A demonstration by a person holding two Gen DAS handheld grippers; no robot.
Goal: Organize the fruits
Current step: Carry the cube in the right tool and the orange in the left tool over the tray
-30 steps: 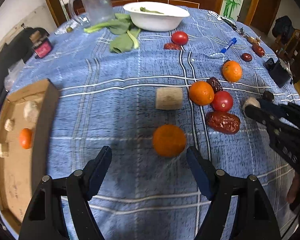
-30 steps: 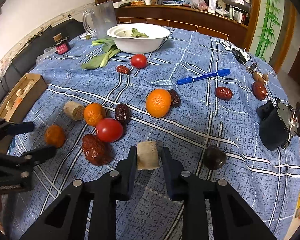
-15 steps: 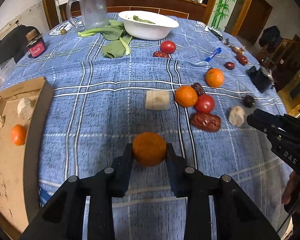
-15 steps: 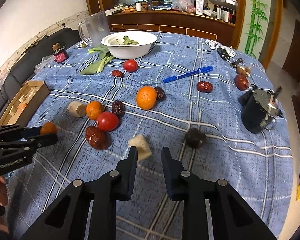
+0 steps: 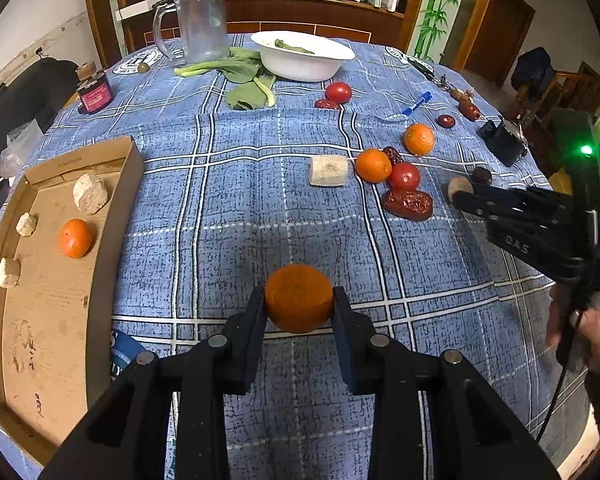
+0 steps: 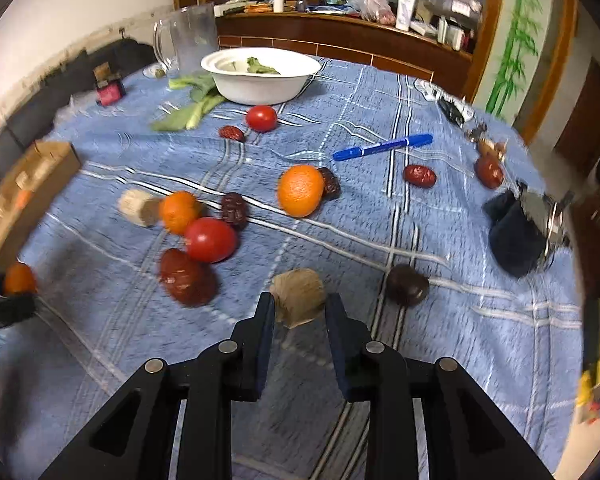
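My left gripper (image 5: 299, 300) is shut on a small orange (image 5: 299, 286) and holds it above the blue checked cloth. To its left lies a cardboard tray (image 5: 48, 320) holding one orange (image 5: 75, 238) and three beige chunks. My right gripper (image 6: 300, 302) is shut on another beige chunk (image 6: 298, 288), its pads against the chunk's sides. In the left wrist view the right gripper (image 5: 460, 196) sits at the right with a hand behind it. Two oranges (image 6: 179, 212) (image 6: 300, 190), a tomato (image 6: 210, 239) and a red date (image 6: 186, 278) lie ahead on the cloth.
A white bowl (image 5: 304, 56), a clear pitcher (image 5: 202, 24) and greens (image 5: 244, 80) stand at the far end. A second tomato (image 5: 338, 92), a blue pen (image 6: 382, 146), more dates, a dark round fruit (image 6: 407, 283) and a black object (image 6: 512, 236) lie on the right side.
My left gripper's jaws closed on the small orange, lifted it off the cloth and drew it back. My right gripper pulled back, then came forward again around the beige chunk.
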